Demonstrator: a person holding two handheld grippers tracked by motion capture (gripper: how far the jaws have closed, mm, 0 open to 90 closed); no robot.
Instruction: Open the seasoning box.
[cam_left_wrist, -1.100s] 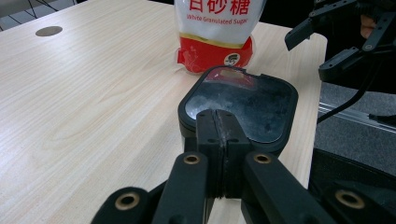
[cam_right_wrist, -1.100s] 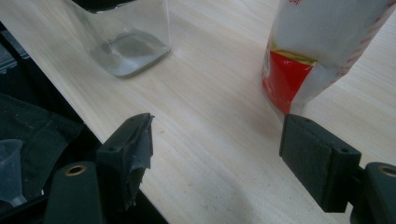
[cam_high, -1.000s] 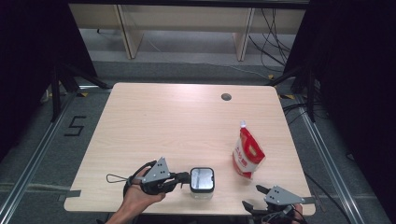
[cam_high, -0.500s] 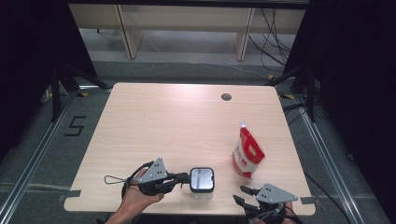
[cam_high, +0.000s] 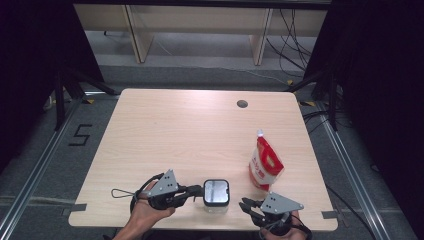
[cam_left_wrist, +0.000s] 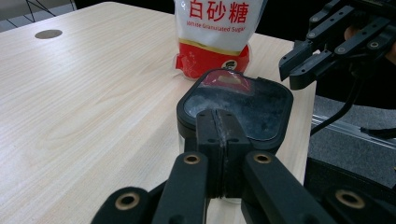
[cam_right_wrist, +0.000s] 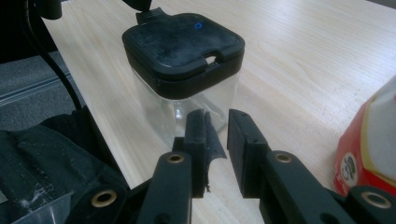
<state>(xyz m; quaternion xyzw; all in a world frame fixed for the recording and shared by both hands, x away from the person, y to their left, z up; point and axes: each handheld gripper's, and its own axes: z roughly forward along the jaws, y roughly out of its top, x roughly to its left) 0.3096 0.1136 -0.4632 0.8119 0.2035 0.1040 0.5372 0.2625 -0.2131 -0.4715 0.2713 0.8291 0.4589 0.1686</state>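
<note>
Clear square jar with black lid; standing upright.

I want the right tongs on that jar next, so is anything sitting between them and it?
Nothing visible. The right tongs point at the jar across bare table. Their jaws have just been closing, with nothing between them. The sugar bag stands off to the side, and the left tongs are at the jar's far side.

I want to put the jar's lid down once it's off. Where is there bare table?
Bare: the table left of the sugar pouch, back to the round hole. Crowded: the front edge, around the jar and both hand-held grippers.
</note>
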